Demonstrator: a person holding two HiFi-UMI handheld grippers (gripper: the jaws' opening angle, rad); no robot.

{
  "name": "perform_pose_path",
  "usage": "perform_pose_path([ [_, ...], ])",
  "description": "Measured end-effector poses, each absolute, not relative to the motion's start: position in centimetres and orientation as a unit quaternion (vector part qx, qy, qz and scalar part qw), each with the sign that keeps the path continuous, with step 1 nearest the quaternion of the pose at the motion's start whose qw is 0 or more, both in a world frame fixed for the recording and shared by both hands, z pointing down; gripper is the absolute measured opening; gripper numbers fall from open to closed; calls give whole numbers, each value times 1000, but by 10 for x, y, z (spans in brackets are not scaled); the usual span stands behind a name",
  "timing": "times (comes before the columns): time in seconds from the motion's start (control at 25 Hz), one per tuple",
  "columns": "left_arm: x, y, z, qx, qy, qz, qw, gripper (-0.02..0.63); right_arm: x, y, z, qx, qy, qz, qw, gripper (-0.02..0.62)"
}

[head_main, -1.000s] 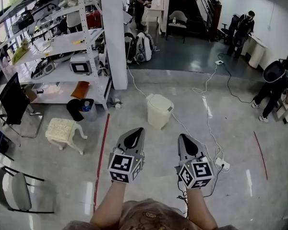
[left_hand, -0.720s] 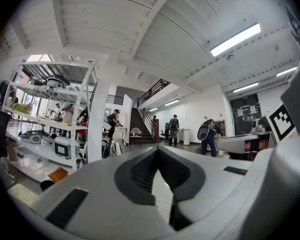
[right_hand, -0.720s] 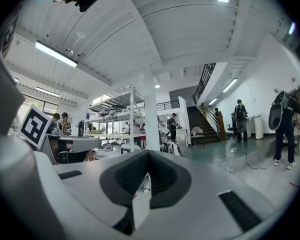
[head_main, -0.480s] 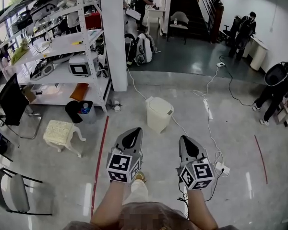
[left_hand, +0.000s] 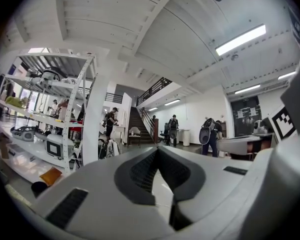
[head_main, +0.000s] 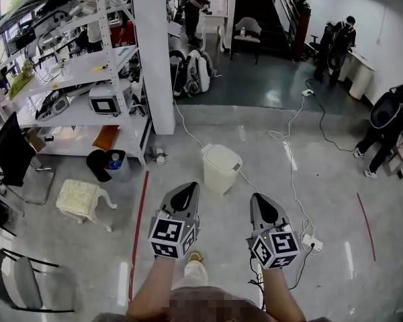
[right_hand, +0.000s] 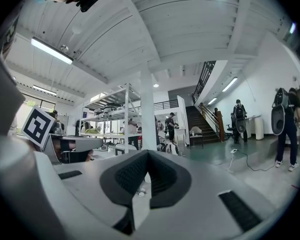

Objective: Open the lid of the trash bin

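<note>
The cream plastic trash bin (head_main: pixel 221 170), lid down, is shown standing on the grey polished floor (head_main: pixel 322 200), ahead of both tools and well apart from them. The left gripper (head_main: pixel 185 194) and the right gripper (head_main: pixel 262 205) are held side by side above the floor, each with its jaws brought together on nothing.

My grey, black-padded left hand-held gripper (head_main: pixel 188 190) and right hand-held gripper (head_main: pixel 258 200) each carry a black-and-white marker cube (head_main: pixel 169 237). I wear a brown patterned top (head_main: pixel 218 295).

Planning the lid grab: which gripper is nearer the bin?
Left, slightly. The bin lies ahead-right of the left gripper, ahead-left of the right gripper, which sits farther back.
</note>
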State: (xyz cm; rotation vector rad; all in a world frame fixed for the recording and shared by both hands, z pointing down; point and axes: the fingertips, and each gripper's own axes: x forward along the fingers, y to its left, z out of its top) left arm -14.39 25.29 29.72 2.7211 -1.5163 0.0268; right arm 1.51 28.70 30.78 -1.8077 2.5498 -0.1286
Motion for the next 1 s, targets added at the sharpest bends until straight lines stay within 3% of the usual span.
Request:
perform_pose_path([
  [1.0,-135,69,302,909,-416,16,11,12,18,131,308,-634,772,-40,14,31],
])
